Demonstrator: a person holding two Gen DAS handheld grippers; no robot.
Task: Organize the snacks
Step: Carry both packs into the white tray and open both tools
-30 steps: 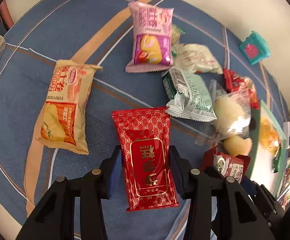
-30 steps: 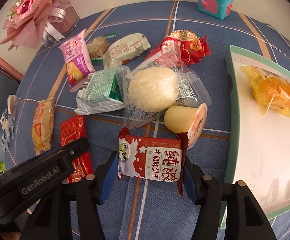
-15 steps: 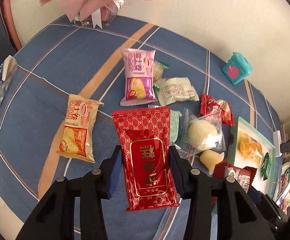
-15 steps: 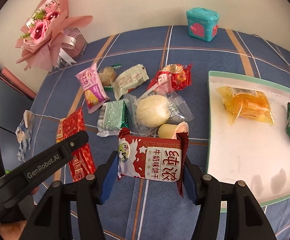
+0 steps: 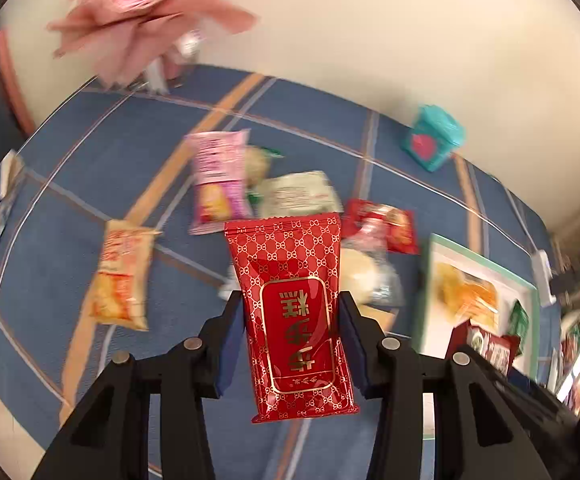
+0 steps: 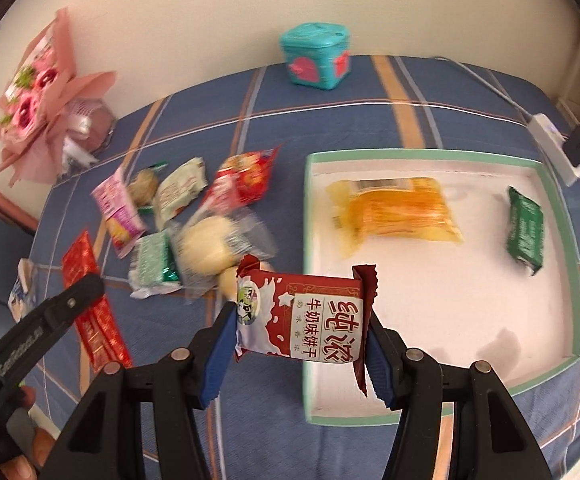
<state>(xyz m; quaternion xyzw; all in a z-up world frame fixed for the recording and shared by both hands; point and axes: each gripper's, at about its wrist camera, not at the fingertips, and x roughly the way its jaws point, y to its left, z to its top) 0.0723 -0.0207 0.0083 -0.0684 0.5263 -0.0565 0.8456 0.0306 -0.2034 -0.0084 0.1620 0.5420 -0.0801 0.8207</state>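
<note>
My left gripper point(image 5: 292, 322) is shut on a red gold-patterned snack pack point(image 5: 290, 304), held up above the blue plaid tablecloth. My right gripper point(image 6: 302, 332) is shut on a red-and-white milk biscuit pack point(image 6: 306, 320), lifted beside the near left corner of a white tray with a green rim point(image 6: 308, 216). In the tray lie an orange snack bag point(image 6: 398, 210) and a dark green packet point(image 6: 524, 230). The left gripper with its red pack point(image 6: 91, 312) shows at the left of the right wrist view.
Loose snacks lie left of the tray: a pink bag point(image 6: 119, 214), a green-white pack point(image 6: 153, 270), a clear-wrapped bun point(image 6: 205, 246), a red packet point(image 6: 245, 178), an orange bag point(image 5: 119, 276). A teal box point(image 6: 316, 54) and a pink bouquet point(image 6: 39, 100) stand at the back.
Both grippers have risen with their packs. The right one has swung toward the tray, which now fills more of its view. The left one tilted up, showing the bouquet and wall.
</note>
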